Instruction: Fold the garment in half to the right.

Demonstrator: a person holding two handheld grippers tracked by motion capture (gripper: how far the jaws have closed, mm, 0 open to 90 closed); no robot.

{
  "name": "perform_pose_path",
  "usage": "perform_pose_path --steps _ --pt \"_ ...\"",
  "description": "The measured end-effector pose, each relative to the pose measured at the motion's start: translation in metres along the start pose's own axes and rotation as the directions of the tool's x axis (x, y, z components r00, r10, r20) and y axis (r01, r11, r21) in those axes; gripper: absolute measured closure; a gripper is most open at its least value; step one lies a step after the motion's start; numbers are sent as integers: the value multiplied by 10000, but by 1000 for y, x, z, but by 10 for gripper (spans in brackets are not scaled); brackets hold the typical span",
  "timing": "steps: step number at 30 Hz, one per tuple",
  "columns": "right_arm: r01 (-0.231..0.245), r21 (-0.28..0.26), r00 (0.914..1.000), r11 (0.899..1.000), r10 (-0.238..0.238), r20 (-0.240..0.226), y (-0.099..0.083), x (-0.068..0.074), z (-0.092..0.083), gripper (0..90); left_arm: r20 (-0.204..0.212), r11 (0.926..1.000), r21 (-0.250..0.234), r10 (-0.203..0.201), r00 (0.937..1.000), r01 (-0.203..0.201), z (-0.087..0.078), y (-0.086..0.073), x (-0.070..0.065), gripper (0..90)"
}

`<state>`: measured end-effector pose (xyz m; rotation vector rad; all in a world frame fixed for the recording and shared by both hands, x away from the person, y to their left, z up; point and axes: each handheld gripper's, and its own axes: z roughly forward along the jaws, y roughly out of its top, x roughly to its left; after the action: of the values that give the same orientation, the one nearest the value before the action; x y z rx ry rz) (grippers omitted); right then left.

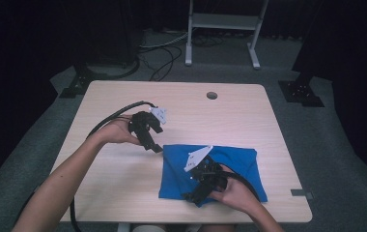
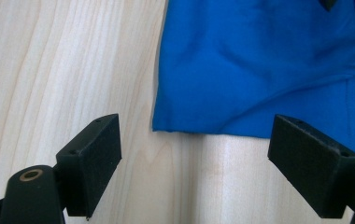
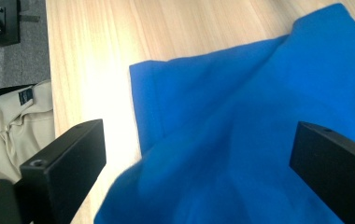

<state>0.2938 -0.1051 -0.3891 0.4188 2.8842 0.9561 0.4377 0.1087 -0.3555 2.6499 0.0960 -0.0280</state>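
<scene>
Forearms come in from the bottom edge of my high view, one to each tool. My right gripper (image 1: pixel 198 191) sits over the near part of the folded bright blue cloth garment (image 1: pixel 239 162), which lies flat on the pale wood-grain table (image 1: pixel 123 179) toward its near right side. Looking along that gripper's own black jaws, I see them standing wide apart with blue fabric spread beneath and between them, but the pads are not pressed on it, so I read it as open and holding nothing. One folded edge of the garment runs up the table in that view, with a soft ridge of cloth rising toward the far corner. My left gripper (image 1: pixel 153 140) hovers just beside the garment's far left corner, angled down at the table. From its own camera the two black pads (image 2: pixel 91 161) are spread wide, bare wood between them, and the garment's hemmed corner (image 2: pixel 159 126) lies just beyond the gap, apart from both pads; it grips nothing. A black cable (image 1: pixel 109 118) loops away from the left tool across the table. Past the table edge in the right gripper view I see beige clothing (image 3: pixel 12 126).
</scene>
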Motion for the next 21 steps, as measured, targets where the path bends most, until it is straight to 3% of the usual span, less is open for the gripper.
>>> perform_pose_path --steps 15,21 --pt "145 -147 9996 9998 -148 -230 15 8 12 38 593 9995 248 195 9980 -210 26 1 8 167" --pt "224 -153 9994 9996 -228 -254 20 10 17 56 695 9996 130 225 9973 -234 31 1 11 167"
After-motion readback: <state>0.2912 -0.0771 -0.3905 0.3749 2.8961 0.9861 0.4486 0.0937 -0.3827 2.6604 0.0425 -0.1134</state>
